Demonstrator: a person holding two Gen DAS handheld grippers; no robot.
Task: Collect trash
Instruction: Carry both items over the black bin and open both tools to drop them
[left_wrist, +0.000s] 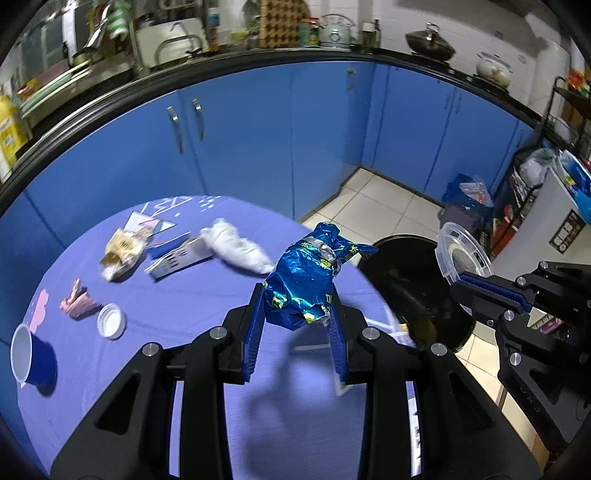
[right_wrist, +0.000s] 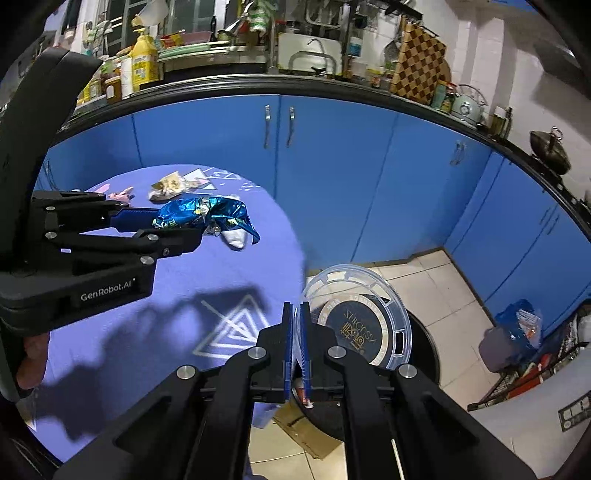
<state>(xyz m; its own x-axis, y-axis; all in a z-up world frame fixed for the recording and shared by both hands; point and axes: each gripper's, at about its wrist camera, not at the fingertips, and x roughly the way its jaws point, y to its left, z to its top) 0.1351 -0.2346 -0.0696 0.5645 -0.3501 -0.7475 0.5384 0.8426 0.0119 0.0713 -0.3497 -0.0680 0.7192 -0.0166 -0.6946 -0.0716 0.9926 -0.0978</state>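
Gripping a crumpled blue foil wrapper (left_wrist: 306, 280) between its blue pads, the left gripper (left_wrist: 297, 310) is holding it clear above the purple surface (left_wrist: 184, 295), near that surface's right edge. The right gripper (right_wrist: 296, 332) is pinching the rim of a clear round plastic lid (right_wrist: 358, 321), its jaws nearly together on the thin edge, and the lid is hanging over the black trash bin (left_wrist: 417, 280) standing on the tiled floor (left_wrist: 373, 206) just right of the surface. More trash is lying on the far and left parts of the surface: a white crumpled tissue (left_wrist: 236, 247), a flattened carton (left_wrist: 177, 258), a tan crinkled wrapper (left_wrist: 123, 251), a pink scrap (left_wrist: 79, 302), a small white cap (left_wrist: 111, 320) and a blue paper cup (left_wrist: 33, 358) tipped on its side at the left edge. Blue cabinets (left_wrist: 258, 140) are running along behind, with a blue bag (left_wrist: 467, 194) sitting on the floor at the far right.
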